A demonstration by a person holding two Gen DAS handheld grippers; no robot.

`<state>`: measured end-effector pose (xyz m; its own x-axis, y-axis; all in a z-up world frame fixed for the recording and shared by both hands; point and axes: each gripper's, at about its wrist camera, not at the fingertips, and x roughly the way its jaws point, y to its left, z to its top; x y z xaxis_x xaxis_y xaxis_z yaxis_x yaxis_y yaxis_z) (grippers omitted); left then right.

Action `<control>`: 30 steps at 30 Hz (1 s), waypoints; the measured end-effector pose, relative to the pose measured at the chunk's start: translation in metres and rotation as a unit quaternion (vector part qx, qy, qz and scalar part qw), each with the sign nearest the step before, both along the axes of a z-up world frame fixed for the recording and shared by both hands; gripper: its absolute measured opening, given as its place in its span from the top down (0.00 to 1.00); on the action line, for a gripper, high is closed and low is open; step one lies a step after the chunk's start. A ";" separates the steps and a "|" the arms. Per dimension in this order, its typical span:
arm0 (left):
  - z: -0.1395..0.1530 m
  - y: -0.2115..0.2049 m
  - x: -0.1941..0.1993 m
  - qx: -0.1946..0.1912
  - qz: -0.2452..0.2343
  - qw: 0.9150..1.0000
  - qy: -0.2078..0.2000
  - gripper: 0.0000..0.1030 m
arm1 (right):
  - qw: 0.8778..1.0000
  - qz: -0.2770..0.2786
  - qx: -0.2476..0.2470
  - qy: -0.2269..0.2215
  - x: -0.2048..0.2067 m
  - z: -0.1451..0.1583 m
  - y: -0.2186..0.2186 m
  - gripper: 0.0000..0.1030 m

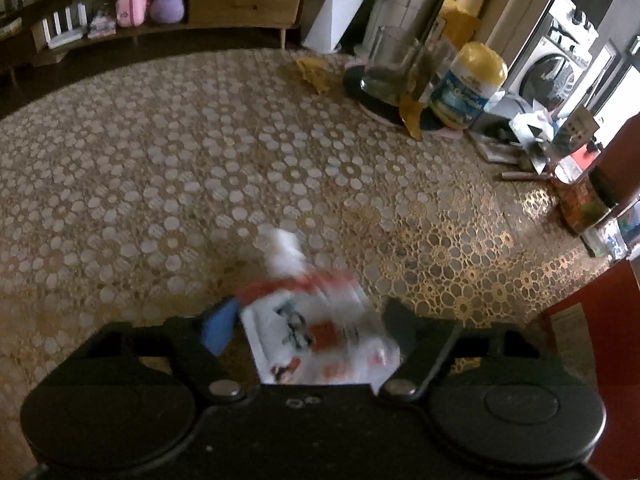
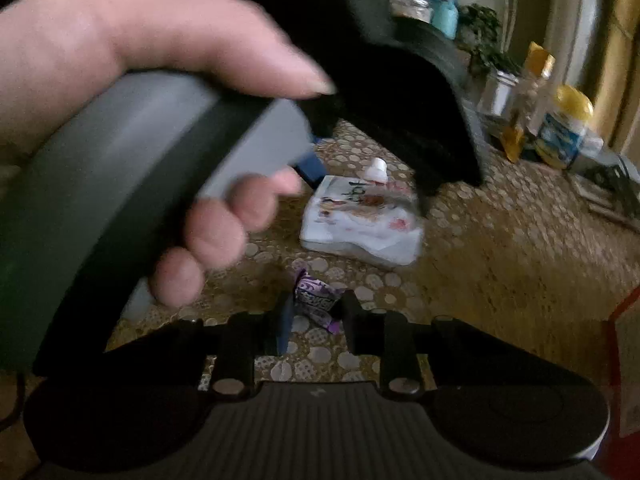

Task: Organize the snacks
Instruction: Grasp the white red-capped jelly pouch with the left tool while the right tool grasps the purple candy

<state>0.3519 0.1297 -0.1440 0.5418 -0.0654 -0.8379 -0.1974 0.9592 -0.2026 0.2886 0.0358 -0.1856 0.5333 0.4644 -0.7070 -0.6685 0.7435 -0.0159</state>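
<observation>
A white snack pouch (image 1: 320,336) with a red top band and a white cap sits between the fingers of my left gripper (image 1: 310,322), blurred. The jaws are wide and seem to touch its sides. In the right wrist view the same pouch (image 2: 360,220) lies on the patterned tablecloth (image 2: 500,248), under the left gripper (image 2: 360,172) and the hand holding it. My right gripper (image 2: 316,316) has a small purple candy wrapper (image 2: 318,298) between its fingers, close on both sides.
At the table's far right stand a glass jar (image 1: 390,66), a yellow-lidded blue-and-white canister (image 1: 468,88), yellow packets and other clutter (image 1: 536,136). A red edge (image 1: 592,320) lies at the right. A shelf with toys (image 1: 160,0) lies beyond the table.
</observation>
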 end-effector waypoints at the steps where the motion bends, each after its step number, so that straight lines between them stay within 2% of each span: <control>1: 0.000 0.002 -0.001 -0.006 0.002 1.000 -0.002 0.35 | 1.000 -0.005 0.004 0.003 0.000 0.000 -0.003 0.77; 7: 0.002 0.008 -0.013 -0.009 0.011 1.000 -0.017 0.41 | 0.999 -0.035 0.029 0.009 -0.010 0.011 -0.026 0.80; 17: 0.015 0.008 -0.048 0.000 0.014 0.999 -0.039 0.44 | 0.996 -0.066 0.056 0.012 -0.028 0.034 -0.063 0.80; 19: 0.019 0.004 -0.056 0.003 0.010 0.999 -0.042 0.50 | 0.995 -0.074 0.067 0.013 -0.036 0.044 -0.076 0.80; 24: 0.022 -0.005 -0.069 0.013 0.006 0.999 -0.041 0.51 | 0.994 -0.083 0.070 0.005 -0.046 0.052 -0.089 0.80; 30: 0.026 -0.014 -0.091 0.020 -0.005 0.998 -0.058 0.52 | 0.991 -0.104 0.083 -0.004 -0.064 0.068 -0.124 0.80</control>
<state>0.2609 0.1155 -0.1176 0.6343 -0.0395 -0.7721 -0.1647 0.9689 -0.1849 0.2241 -0.0883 -0.1175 0.6344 0.4541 -0.6255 -0.5011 0.8578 0.1145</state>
